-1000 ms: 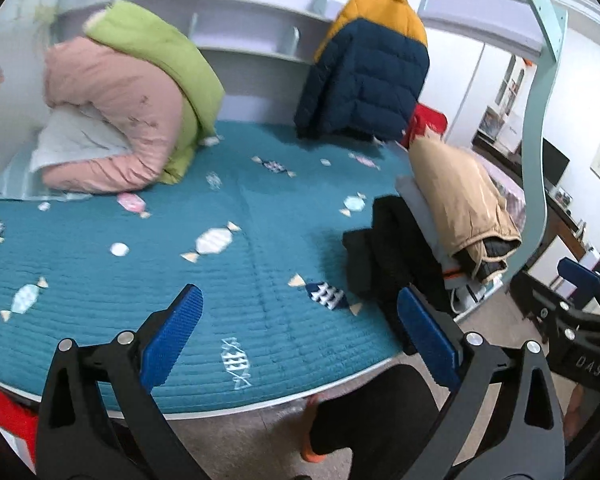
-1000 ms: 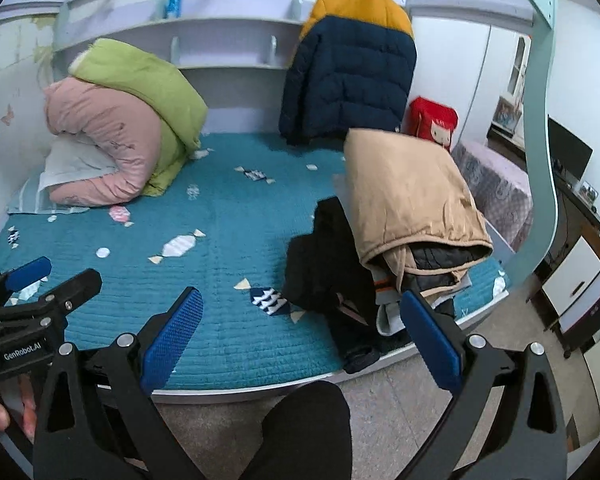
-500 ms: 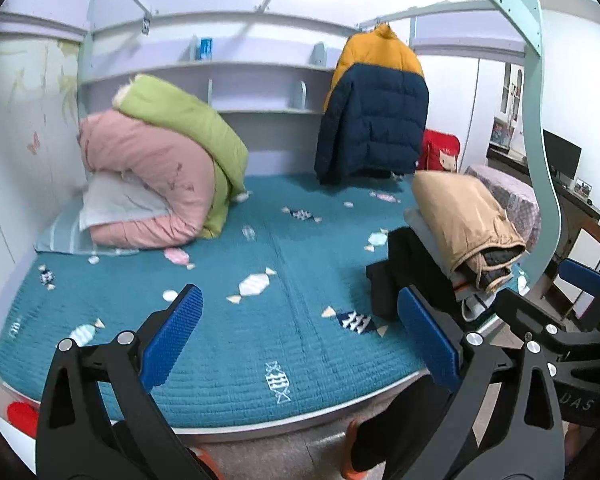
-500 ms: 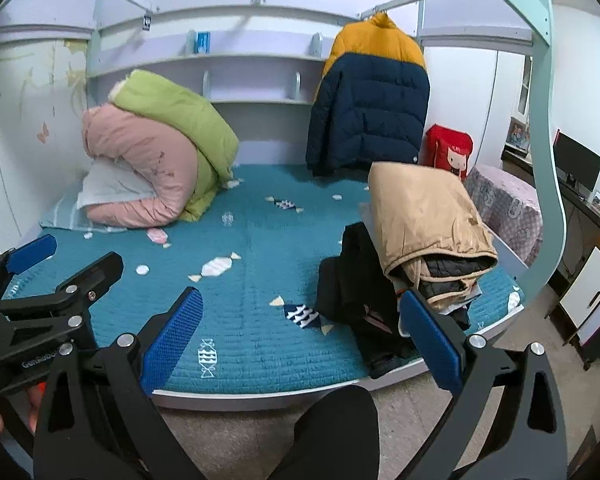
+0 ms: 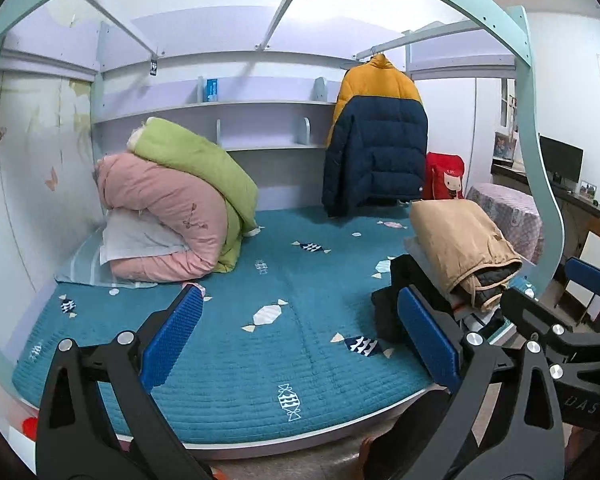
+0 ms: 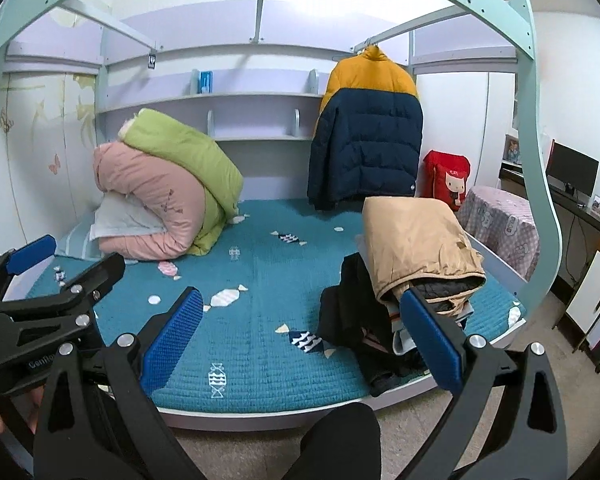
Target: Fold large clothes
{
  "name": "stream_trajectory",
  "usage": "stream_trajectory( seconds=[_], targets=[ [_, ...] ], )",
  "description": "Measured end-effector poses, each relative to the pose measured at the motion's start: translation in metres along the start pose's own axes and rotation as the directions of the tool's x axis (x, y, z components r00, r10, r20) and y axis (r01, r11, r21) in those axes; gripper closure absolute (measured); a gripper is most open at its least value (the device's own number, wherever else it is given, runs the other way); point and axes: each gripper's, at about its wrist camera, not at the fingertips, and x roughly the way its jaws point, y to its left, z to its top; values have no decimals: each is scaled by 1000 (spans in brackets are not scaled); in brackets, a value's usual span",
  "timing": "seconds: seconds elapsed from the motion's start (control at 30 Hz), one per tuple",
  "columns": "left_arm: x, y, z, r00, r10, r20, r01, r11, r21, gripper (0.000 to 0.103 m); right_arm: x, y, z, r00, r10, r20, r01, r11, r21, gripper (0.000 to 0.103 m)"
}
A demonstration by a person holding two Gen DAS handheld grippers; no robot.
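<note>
A navy and yellow puffer jacket hangs from a rail at the back of the bed. A folded tan coat lies on top of a pile at the bed's right edge, with black clothing slumped beside it. My left gripper is open and empty in front of the teal bed cover. My right gripper is open and empty too. Each gripper shows at the edge of the other's view.
Pink and green rolled quilts lie on a pillow at the back left. A red bag stands at the back right, beside a covered round table. A mint bed frame arches overhead. A person's dark knee is below.
Both views have tilted upward and pulled back over the second, bringing the shelf and the overhead frame into sight. Both grippers stay open and nothing on the bed has moved.
</note>
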Motion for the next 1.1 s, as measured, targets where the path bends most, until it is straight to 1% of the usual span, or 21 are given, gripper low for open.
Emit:
stream_trajectory(
  seconds=[0.07, 0.27, 0.7, 0.93, 1.1],
  targets=[
    [-2, -3, 1, 1000, 5, -2, -5, 1000, 10, 5, -4, -2, 1, 1000, 5, 17, -5, 1000, 9, 7],
    [-9, -9, 5, 999, 42, 27, -43, 999, 31, 5, -10, -3, 3, 1000, 7, 26, -8, 1000, 19, 8],
    [-17, -9, 9, 998, 32, 51, -33, 999, 15, 5, -24, 0, 7, 998, -5, 65, 3, 1000, 31, 7],
    [-16, -10, 11, 997, 40, 65, -42, 999, 21, 5, -24, -1, 7, 998, -11, 69, 9, 999, 36, 7],
    [-16, -8, 11, 997, 34, 67, -35, 999, 15, 5, -25, -1, 8, 997, -17, 69, 14, 999, 37, 7]
  ],
)
